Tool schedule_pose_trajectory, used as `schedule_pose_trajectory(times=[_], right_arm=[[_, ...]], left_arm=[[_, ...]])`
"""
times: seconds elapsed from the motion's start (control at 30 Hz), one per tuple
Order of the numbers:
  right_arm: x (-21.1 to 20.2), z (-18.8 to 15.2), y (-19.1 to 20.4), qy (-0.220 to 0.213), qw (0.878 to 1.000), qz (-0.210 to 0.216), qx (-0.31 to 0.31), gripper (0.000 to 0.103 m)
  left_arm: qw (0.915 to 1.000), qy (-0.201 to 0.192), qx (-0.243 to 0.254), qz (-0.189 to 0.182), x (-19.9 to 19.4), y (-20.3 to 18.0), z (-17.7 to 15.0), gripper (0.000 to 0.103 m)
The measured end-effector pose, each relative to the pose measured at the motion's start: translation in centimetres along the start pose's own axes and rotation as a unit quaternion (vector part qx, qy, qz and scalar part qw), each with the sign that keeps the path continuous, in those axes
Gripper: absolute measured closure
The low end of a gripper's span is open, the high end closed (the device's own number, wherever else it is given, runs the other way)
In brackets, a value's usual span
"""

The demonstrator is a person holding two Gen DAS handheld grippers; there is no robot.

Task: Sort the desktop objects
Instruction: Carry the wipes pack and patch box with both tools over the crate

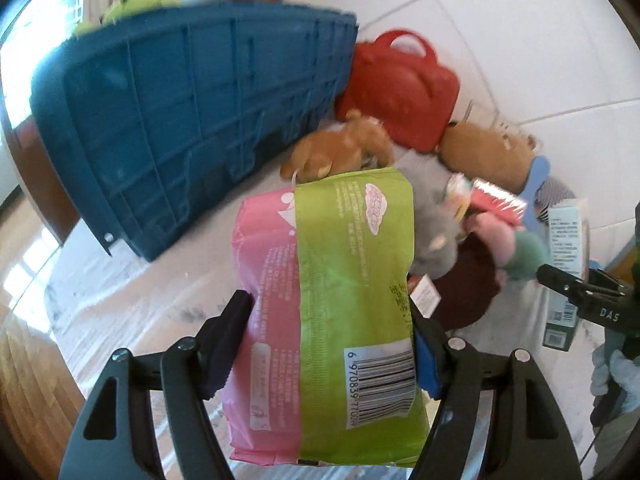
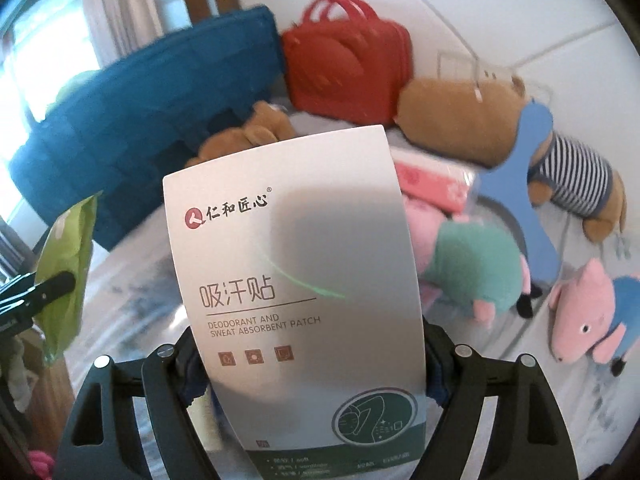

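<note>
Item 1: left tool (image 1: 326,340), clenched on a pink-and-green soft pack (image 1: 332,304). The pack is held off the bench (image 1: 132,304), long axis running straight away from the camera, barcode end nearest, far end pointing toward the toys.

Item 2: right tool (image 2: 308,364), clenched on a white deodorant patch box (image 2: 296,280). The box stands upright in the jaws, long axis vertical, printed face to the camera.

Step, as judged: both items lifted, in carriage to a container. Next move calls for swinging each over the blue crate (image 1: 192,120) rim and releasing.

Beyond: pig plush toys (image 2: 472,264), brown bear plush (image 2: 460,124), red handbag (image 2: 348,68), unsorted on the bench.
</note>
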State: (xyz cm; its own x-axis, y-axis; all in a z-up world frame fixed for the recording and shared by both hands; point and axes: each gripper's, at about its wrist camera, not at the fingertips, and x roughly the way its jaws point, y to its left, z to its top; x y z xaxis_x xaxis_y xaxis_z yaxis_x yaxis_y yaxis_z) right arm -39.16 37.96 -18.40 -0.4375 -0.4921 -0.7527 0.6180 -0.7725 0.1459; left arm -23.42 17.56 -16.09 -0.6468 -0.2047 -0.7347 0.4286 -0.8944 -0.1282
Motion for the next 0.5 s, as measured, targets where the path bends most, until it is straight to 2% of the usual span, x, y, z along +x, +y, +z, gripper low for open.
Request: schedule_pose_trajectory(times=[0.23, 0.5], right_arm=[[-4.7, 2.1, 4.7, -0.052, 0.998, 0.03, -0.029, 0.021], [-9.3, 4.0, 11.6, -0.101, 0.991, 0.062, -0.063, 0.021]], left_arm=[[0.9984, -0.056, 0.003, -0.003, -6.3, -0.3, 1.2, 0.032], [0.9946, -0.103, 0.009, 0.003, -12.1, 2.5, 2.5, 0.032]])
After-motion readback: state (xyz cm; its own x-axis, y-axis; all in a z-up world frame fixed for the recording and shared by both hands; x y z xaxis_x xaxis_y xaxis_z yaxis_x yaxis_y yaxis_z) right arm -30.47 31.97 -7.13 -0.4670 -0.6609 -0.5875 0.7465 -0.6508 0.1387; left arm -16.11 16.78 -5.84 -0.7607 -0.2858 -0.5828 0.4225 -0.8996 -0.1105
